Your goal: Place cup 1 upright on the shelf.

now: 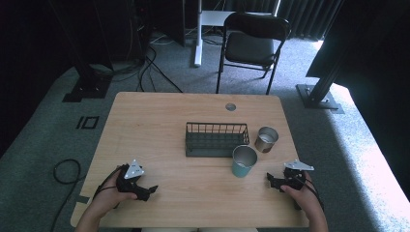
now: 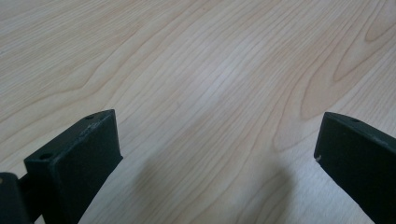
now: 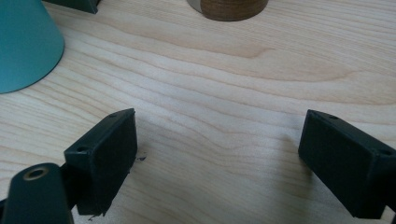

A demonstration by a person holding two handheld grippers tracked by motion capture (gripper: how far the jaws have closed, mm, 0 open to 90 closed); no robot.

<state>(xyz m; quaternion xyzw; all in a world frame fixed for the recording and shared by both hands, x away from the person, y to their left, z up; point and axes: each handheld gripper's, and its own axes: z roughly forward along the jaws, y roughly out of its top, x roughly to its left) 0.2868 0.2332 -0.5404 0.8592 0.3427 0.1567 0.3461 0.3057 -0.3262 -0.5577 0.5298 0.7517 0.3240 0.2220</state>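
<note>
Both jaws pairs are held wide apart w/ nothing between, the left gripper [image 1: 143, 191] low at near left, the right gripper [image 1: 272, 180] at near right, w/ the teal cup [image 1: 243, 161] just left-far of it, steel cup [image 1: 266, 139] and wire basket [image 1: 216, 139] seen beyond on the table [image 1: 159, 121].

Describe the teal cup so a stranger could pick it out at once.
On the table, find the wire basket near the middle. Off its front right corner stands the teal cup, upright and open-topped. The can behind it is shorter and bare metal, not teal.
</note>
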